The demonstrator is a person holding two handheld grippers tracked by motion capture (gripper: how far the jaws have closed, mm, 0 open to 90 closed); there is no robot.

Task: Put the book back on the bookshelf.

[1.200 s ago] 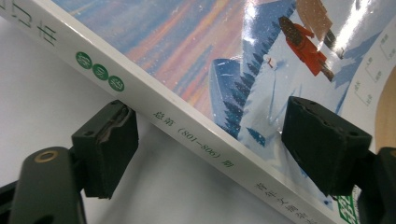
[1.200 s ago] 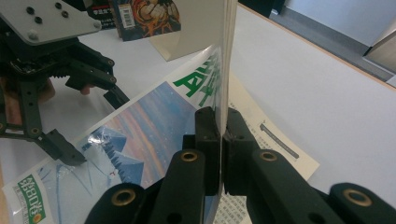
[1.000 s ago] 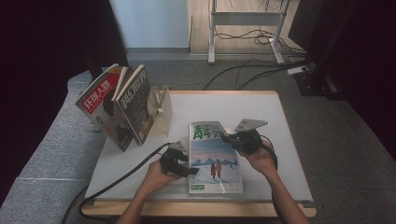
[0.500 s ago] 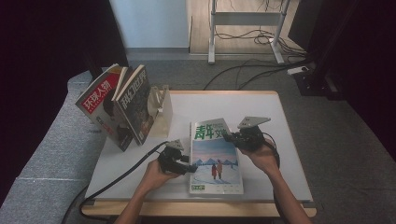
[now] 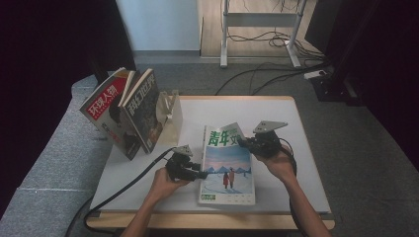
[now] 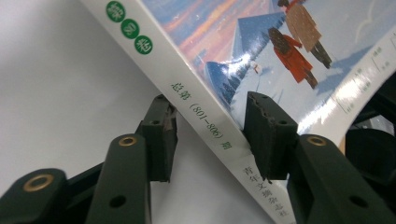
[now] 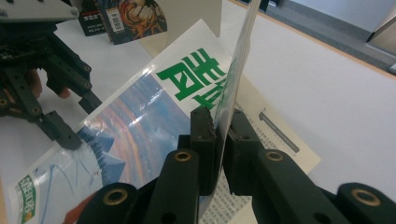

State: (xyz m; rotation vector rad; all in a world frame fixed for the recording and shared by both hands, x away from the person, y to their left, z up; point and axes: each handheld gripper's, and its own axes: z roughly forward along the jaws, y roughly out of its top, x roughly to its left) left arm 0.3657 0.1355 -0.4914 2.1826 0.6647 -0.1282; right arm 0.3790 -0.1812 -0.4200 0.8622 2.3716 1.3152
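A white bench (image 5: 296, 148) carries a magazine (image 5: 228, 168) near its front edge. The right hand-held gripper (image 5: 245, 142) pinches the lifted cover, which could tear or crease. The left hand-held gripper (image 5: 202, 175), jaws narrowing astride the spine without yet clamping, might slip off.

black tongs (image 6: 210, 135), brass screws, black cable (image 5: 133, 180)

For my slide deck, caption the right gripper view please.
Right hand-held gripper pinching the lifted cover of a magazine lying on the white table.

The left tongs (image 6: 210, 135) have been closing around the magazine (image 6: 261, 56) spine.
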